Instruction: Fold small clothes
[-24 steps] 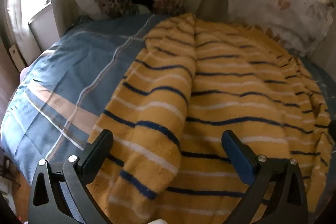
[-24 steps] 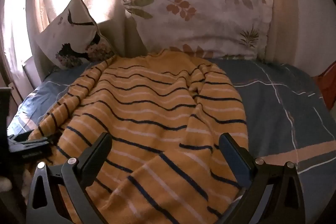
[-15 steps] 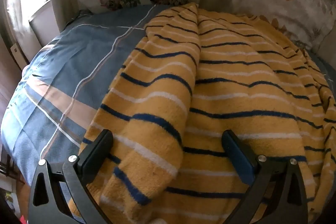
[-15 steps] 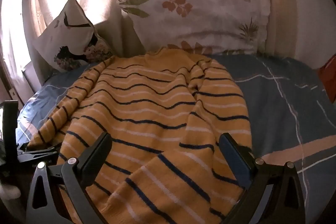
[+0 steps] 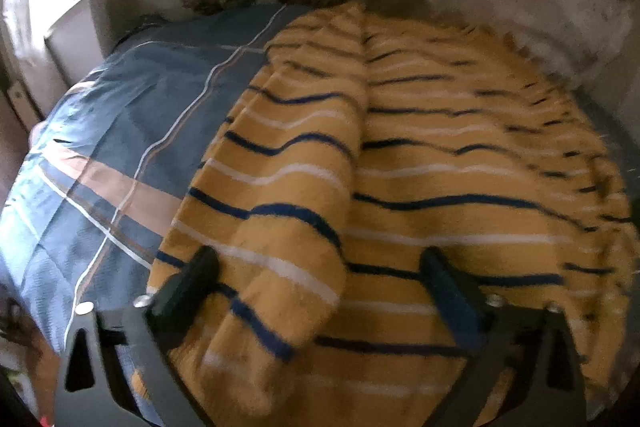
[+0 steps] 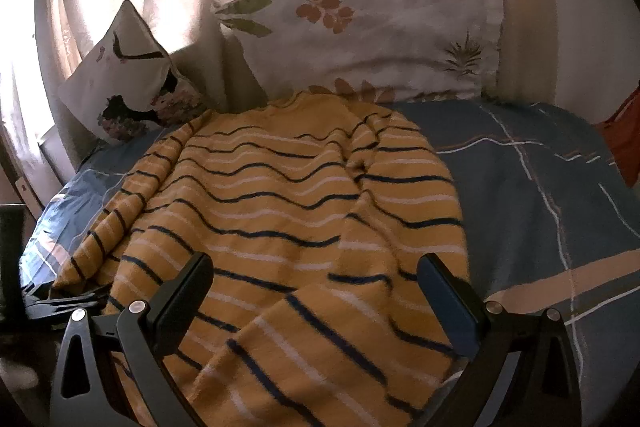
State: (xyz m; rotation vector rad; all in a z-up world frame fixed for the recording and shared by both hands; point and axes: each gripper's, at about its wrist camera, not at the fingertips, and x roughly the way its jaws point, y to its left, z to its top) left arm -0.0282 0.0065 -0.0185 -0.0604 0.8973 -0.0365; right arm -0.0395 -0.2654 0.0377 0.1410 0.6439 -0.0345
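Sweater (image 6: 288, 211) hem is straddled nearest by both spread, empty claws, the left claw (image 5: 320, 291) and the right claw (image 6: 316, 291); its length is laid away from them across the bed (image 6: 540, 187), and its neck is seen against the pillows (image 6: 380, 35).

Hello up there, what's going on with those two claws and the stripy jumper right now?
Left claw open, right claw open, both over the near hem. Yellow striped sweater spread on the bed, sleeves folded in. Nothing gripped; nothing in the way.
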